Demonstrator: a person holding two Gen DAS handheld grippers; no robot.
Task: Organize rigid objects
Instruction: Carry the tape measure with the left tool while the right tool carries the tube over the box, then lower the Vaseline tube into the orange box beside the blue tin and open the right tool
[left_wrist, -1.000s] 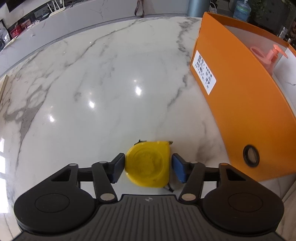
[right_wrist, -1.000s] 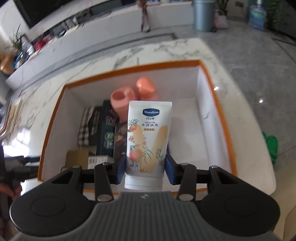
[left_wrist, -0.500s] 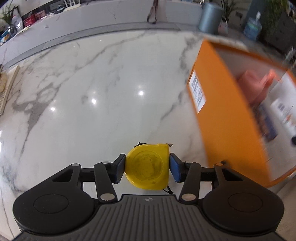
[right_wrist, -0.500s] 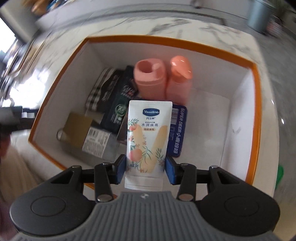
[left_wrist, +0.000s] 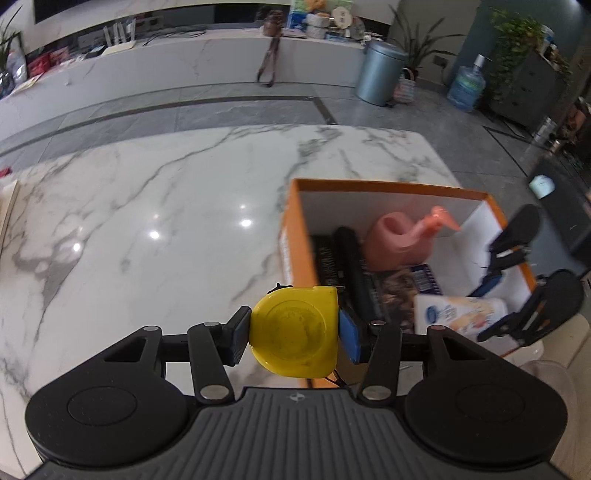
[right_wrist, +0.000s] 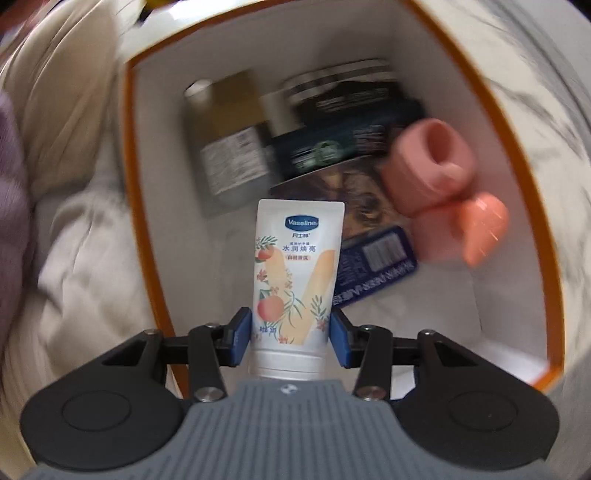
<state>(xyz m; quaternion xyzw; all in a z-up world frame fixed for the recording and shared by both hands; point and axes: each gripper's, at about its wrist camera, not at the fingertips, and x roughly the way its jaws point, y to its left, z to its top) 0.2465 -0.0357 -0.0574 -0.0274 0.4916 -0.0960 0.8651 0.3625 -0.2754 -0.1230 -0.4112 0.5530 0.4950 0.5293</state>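
Note:
My left gripper (left_wrist: 293, 334) is shut on a yellow tape measure (left_wrist: 295, 332) and holds it in the air at the near left corner of the orange box (left_wrist: 291, 221). My right gripper (right_wrist: 290, 338) is shut on a white Vaseline tube (right_wrist: 295, 273) and holds it inside the orange box (right_wrist: 140, 184), above the bottom. The right gripper (left_wrist: 491, 302) and its tube (left_wrist: 454, 314) also show in the left wrist view, low in the box's near right part.
The box holds a pink bottle (right_wrist: 432, 166) with an orange cap (right_wrist: 480, 225), dark packets (right_wrist: 343, 147), a blue packet (right_wrist: 373, 266) and a brown carton (right_wrist: 236, 147). It stands on a white marble table (left_wrist: 147, 221). A person's light clothing (right_wrist: 74, 221) is left of the box.
My left gripper has risen and swung right with the tape measure, so the box's inside now shows. My right gripper has turned and dropped lower into the box with the tube.

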